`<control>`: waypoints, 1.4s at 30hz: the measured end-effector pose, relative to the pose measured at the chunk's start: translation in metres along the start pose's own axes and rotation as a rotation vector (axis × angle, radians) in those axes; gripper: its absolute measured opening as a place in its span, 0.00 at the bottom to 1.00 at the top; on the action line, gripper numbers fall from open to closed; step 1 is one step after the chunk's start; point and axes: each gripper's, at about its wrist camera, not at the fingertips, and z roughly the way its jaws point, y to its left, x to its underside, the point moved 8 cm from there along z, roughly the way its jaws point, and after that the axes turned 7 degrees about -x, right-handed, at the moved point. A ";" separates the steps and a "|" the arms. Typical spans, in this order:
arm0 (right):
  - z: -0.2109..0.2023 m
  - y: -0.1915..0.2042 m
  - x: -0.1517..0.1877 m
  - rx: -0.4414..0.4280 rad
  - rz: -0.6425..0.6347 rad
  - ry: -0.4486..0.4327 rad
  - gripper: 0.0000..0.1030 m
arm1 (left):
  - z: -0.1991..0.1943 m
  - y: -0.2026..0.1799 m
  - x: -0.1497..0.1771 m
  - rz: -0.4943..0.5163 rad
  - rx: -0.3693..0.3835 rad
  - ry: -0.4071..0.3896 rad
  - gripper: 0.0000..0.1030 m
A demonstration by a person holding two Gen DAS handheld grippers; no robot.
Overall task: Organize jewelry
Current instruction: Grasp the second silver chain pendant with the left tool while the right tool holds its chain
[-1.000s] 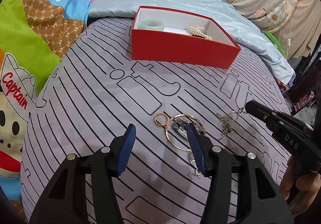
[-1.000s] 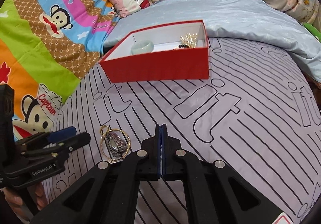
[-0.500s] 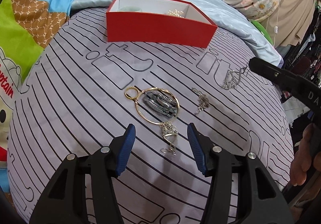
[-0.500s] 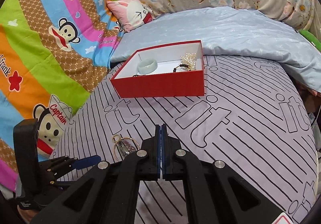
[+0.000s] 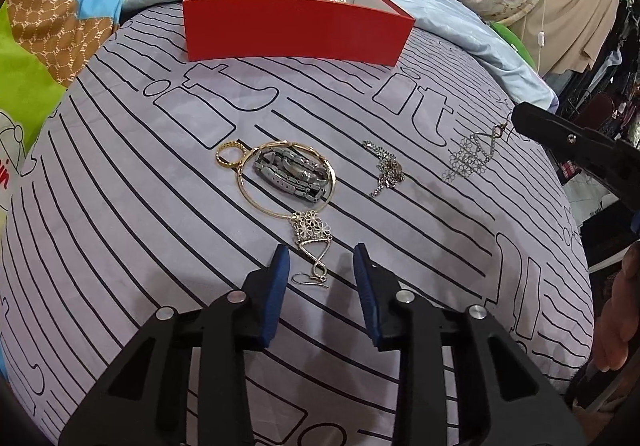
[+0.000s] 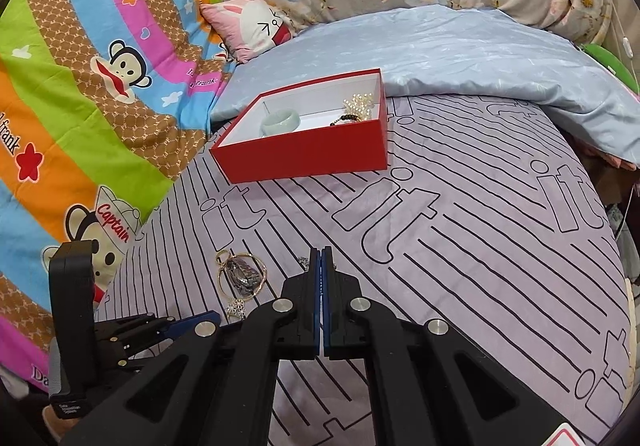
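My left gripper (image 5: 320, 266) hovers low over the purple bedsheet, its jaws closing around a silver flower earring (image 5: 311, 230) that lies between the blue pads, untouched. Just beyond lie a gold bangle (image 5: 256, 198) around a grey watch (image 5: 292, 170), a gold ring (image 5: 228, 156) and a silver chain (image 5: 386, 168). My right gripper (image 6: 322, 258) is shut. In the left wrist view its tip (image 5: 520, 118) holds a matching silver earring (image 5: 468, 160) by the hook, dangling over the sheet. The open red box (image 6: 308, 154) farther back holds a jade bangle (image 6: 280, 122) and a pearl piece (image 6: 360, 104).
A light blue quilt (image 6: 460, 54) is bunched behind the box. A bright cartoon blanket (image 6: 80, 106) covers the left side and a pink pillow (image 6: 252, 26) lies at the back. The bed's edge drops away at the right (image 5: 580, 246).
The left gripper drew back over the flower earring and its jaws narrowed. The right gripper rose, lifting the second earring off the sheet.
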 end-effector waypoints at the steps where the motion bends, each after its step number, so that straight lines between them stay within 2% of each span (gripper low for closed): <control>1: 0.000 -0.001 0.001 0.000 0.002 0.000 0.00 | 0.000 -0.001 0.000 0.002 0.000 -0.002 0.31; 3: -0.001 -0.002 0.003 0.000 0.008 0.001 0.00 | 0.000 -0.002 0.001 0.004 0.001 -0.002 0.29; 9: 0.000 -0.001 0.005 -0.005 0.012 0.004 0.00 | 0.000 -0.004 0.005 0.012 0.022 0.013 0.10; 15: 0.000 0.001 0.007 -0.012 0.013 0.004 0.00 | -0.003 -0.009 0.010 0.015 0.049 0.023 0.00; 20: -0.001 0.002 0.008 -0.014 0.013 0.002 0.00 | -0.009 -0.013 0.010 0.009 0.072 0.015 0.00; 33: -0.002 0.003 0.008 -0.020 0.010 0.004 0.00 | -0.018 -0.015 0.013 0.021 0.078 -0.004 0.01; 35: -0.002 0.003 0.008 -0.022 0.011 0.005 0.00 | -0.016 -0.016 0.011 0.026 0.076 -0.007 0.04; 37: -0.002 0.003 0.008 -0.019 0.010 0.004 0.00 | -0.012 -0.016 0.008 0.020 0.067 -0.006 0.14; 42: -0.002 0.002 0.009 -0.015 0.010 0.004 0.00 | -0.004 -0.020 -0.001 0.030 0.049 -0.025 0.20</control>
